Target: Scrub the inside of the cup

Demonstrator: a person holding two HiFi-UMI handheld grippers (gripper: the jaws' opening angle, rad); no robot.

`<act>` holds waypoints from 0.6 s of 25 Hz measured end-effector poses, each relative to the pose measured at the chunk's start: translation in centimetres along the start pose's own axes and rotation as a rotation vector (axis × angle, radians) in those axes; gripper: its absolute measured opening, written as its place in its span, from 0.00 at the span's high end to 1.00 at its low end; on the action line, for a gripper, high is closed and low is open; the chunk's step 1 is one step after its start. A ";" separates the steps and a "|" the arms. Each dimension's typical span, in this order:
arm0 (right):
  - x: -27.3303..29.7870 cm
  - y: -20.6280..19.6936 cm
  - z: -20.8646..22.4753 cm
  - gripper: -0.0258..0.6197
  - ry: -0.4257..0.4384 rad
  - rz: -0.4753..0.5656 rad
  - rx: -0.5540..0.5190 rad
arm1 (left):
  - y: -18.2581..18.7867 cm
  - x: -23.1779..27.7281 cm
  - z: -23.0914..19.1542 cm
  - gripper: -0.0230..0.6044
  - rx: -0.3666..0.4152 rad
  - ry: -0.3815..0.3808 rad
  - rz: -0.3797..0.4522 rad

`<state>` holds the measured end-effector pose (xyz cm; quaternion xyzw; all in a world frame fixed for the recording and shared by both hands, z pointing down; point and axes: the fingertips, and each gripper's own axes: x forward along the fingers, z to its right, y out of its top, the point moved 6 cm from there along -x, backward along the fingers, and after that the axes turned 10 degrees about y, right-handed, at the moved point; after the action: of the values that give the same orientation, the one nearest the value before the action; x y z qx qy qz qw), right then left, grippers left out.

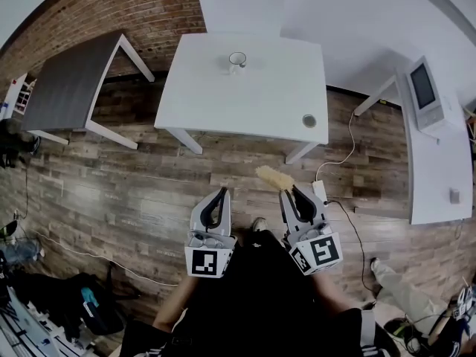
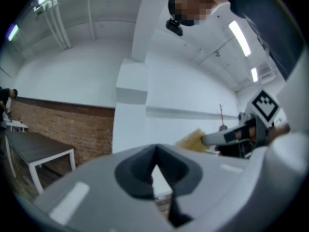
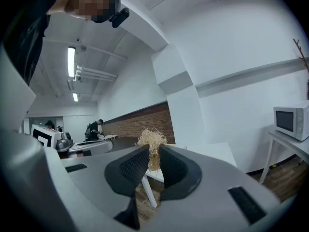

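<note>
A clear cup (image 1: 236,60) stands near the far edge of the white table (image 1: 223,103), well ahead of both grippers. My left gripper (image 1: 221,193) is shut, with nothing between its jaws, and hangs over the wooden floor short of the table. In the left gripper view, the left gripper (image 2: 155,153) has its jaws meeting. My right gripper (image 1: 288,192) is beside it, shut on a straw-coloured fibre scrubber (image 1: 270,176) that sticks out forward and to the left. The scrubber (image 3: 152,146) sits pinched between the right gripper's (image 3: 154,161) pads. The scrubber (image 2: 193,140) also shows in the left gripper view.
A small round object (image 1: 309,120) lies at the table's near right corner. A dark grey table (image 1: 71,80) stands to the left, and a white side table with a microwave (image 1: 422,88) to the right. A power strip (image 1: 320,190) and cable lie on the floor.
</note>
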<state>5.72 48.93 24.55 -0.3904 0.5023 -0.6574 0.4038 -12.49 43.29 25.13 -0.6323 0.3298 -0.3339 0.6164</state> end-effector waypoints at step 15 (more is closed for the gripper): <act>6.4 0.8 3.9 0.87 0.009 -0.019 -0.018 | -1.1 7.6 -2.5 0.96 0.041 -0.008 -0.019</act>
<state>7.03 41.51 25.24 -0.3958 0.5064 -0.6582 0.3919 -10.31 35.67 26.35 -0.6239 0.3144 -0.3438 0.6275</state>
